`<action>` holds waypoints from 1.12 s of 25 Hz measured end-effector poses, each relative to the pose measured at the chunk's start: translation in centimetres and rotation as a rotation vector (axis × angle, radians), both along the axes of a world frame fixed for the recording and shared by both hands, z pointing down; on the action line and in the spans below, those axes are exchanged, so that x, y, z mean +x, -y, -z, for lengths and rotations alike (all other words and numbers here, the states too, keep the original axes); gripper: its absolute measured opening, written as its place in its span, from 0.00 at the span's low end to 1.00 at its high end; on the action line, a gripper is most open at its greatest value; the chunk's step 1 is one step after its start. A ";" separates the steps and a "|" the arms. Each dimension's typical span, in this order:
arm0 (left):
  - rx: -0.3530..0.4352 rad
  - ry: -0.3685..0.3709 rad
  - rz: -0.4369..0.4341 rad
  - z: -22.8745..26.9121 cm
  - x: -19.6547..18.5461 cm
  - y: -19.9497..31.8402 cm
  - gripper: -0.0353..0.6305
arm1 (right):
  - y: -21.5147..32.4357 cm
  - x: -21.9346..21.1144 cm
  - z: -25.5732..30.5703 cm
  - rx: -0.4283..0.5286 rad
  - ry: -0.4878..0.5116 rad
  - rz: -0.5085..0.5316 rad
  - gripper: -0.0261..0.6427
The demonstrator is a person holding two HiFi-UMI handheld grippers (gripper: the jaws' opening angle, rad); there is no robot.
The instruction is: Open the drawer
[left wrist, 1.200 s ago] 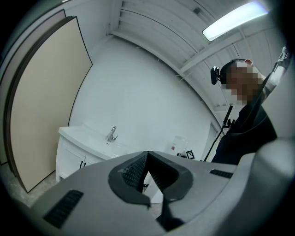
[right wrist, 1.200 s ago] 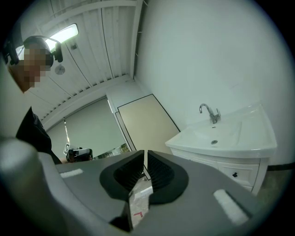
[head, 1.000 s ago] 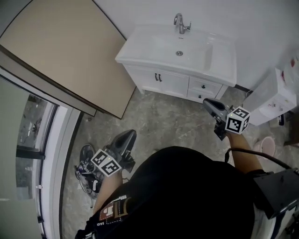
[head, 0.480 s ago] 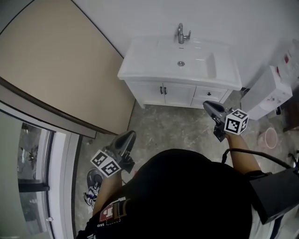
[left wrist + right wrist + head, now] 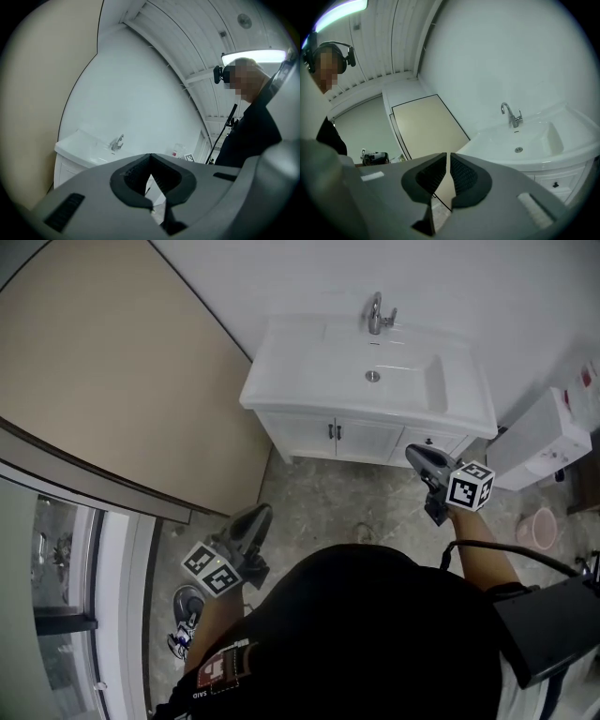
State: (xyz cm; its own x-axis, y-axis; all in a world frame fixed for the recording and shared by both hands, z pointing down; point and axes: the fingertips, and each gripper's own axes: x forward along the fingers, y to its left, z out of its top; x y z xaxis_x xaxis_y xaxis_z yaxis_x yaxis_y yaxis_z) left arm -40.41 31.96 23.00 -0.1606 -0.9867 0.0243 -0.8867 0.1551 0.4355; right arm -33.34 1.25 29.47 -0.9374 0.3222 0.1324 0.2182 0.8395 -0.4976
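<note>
The white vanity [image 5: 281,395] with its sink stands against the far wall. Its small drawer front [image 5: 450,442] sits at the right under the basin, beside two cabinet doors [image 5: 333,437]. My right gripper [image 5: 412,453] hovers in the air just in front of that drawer, apart from it, jaws shut and empty. In the right gripper view the drawer's dark knob [image 5: 555,184] shows at the lower right, with the right gripper [image 5: 448,154] aimed left of it. My left gripper [image 5: 258,513] hangs low over the floor, far from the vanity, shut and empty. The left gripper [image 5: 150,155] faces the vanity [image 5: 65,157].
A beige door [image 5: 112,381] fills the left side. A white fixture [image 5: 548,437] and a pink bucket [image 5: 544,529] stand right of the vanity. Shoes [image 5: 187,607] lie on the grey floor by a glass door frame [image 5: 122,596]. A faucet [image 5: 378,313] rises behind the basin.
The person has walked toward the vanity, carrying both grippers forward with them. The right gripper now sits close in front of the drawer. Both jaws stayed shut.
</note>
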 end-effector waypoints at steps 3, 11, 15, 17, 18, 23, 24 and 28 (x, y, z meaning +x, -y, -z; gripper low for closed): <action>-0.019 0.014 0.013 -0.3 -2.2 2.1 0.05 | 1.6 -2.9 -1.5 -0.018 -0.015 0.034 0.04; -0.030 0.021 0.056 1.0 -10.3 11.0 0.05 | 10.8 -13.7 0.7 -0.001 0.032 0.095 0.04; -0.046 0.022 0.034 1.0 -13.3 16.5 0.05 | 14.8 -17.1 0.9 -0.018 0.051 0.106 0.04; -0.056 0.021 0.011 0.9 -14.8 19.3 0.05 | 16.9 -18.2 0.4 -0.021 0.049 0.102 0.04; -0.060 0.020 -0.003 0.7 -15.4 20.5 0.05 | 18.0 -18.7 0.1 -0.023 0.046 0.090 0.04; -0.070 0.026 -0.083 0.5 -18.7 24.8 0.05 | 22.1 -19.4 -0.7 -0.037 0.044 0.003 0.04; -0.068 0.026 -0.100 0.4 -19.5 25.3 0.05 | 22.7 -19.4 -0.9 -0.034 0.043 -0.017 0.04; -0.055 0.016 -0.196 -0.4 -22.7 27.7 0.05 | 24.8 -19.8 -1.6 -0.029 0.030 -0.130 0.04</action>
State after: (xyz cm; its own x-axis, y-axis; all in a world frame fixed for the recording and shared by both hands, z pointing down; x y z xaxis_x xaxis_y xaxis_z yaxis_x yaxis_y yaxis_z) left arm -63.14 4.27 23.38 0.0333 -0.9964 0.0776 -0.9089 0.0021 0.4169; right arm -53.18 -23.52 31.09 -0.9748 0.2014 0.0961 0.1241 0.8472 -0.5166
